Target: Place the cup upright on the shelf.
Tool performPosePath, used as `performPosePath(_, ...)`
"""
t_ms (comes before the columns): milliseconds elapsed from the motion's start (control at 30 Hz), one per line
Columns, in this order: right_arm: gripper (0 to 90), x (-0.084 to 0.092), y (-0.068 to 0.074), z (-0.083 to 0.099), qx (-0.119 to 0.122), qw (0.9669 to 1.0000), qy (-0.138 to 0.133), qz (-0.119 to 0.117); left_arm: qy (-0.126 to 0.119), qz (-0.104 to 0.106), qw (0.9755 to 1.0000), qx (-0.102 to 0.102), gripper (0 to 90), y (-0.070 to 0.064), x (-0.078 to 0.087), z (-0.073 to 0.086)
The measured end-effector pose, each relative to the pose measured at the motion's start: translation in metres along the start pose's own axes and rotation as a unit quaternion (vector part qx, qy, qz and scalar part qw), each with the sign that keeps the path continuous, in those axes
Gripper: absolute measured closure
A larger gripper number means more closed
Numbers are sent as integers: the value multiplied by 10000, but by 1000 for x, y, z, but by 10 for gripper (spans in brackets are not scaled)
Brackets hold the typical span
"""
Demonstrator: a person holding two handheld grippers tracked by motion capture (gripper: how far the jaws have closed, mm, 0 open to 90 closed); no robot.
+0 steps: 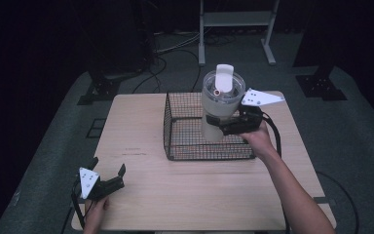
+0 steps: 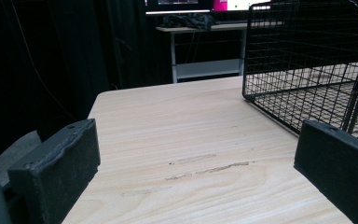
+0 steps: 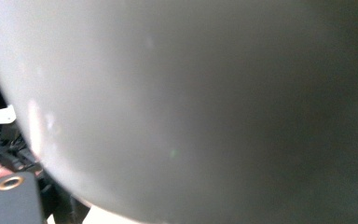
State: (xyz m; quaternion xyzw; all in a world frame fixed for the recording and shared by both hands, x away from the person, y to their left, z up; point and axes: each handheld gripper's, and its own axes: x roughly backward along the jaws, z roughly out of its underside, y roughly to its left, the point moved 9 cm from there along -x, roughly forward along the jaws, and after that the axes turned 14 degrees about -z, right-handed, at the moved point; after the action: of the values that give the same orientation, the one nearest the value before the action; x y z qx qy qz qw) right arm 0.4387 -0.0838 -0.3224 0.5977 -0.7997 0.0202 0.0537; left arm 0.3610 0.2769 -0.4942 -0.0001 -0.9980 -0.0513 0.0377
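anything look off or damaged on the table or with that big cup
Nothing spilled or broken. The cup is upright in the right gripper over the wire basket, lid on. The one blemish is a few dark scuff marks on the wooden table, between the basket and the open left gripper.

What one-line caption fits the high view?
Right gripper holds a tall cream tumbler upright over the black wire basket; left gripper rests open on the wooden table.
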Motion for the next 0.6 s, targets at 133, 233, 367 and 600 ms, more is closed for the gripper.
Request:
performPosePath(133, 94, -14, -13, -6, 45, 10000, 75, 7, 12, 9, 10000, -3, 0, 0, 0, 0)
performPosePath(233, 94, -21, -18, -6, 28, 9999, 98, -11, 23, 11, 10000, -13, 0, 1, 0, 0)
performPosePath(367, 94, -34, -28, -5, -17, 9999, 117, -29, 22, 7, 10000, 14, 0, 0, 0, 0)
performPosePath(600, 94, -55, -41, 1, -43, 9997, 256, -43, 18, 16, 10000, 31, 0, 0, 0, 0)
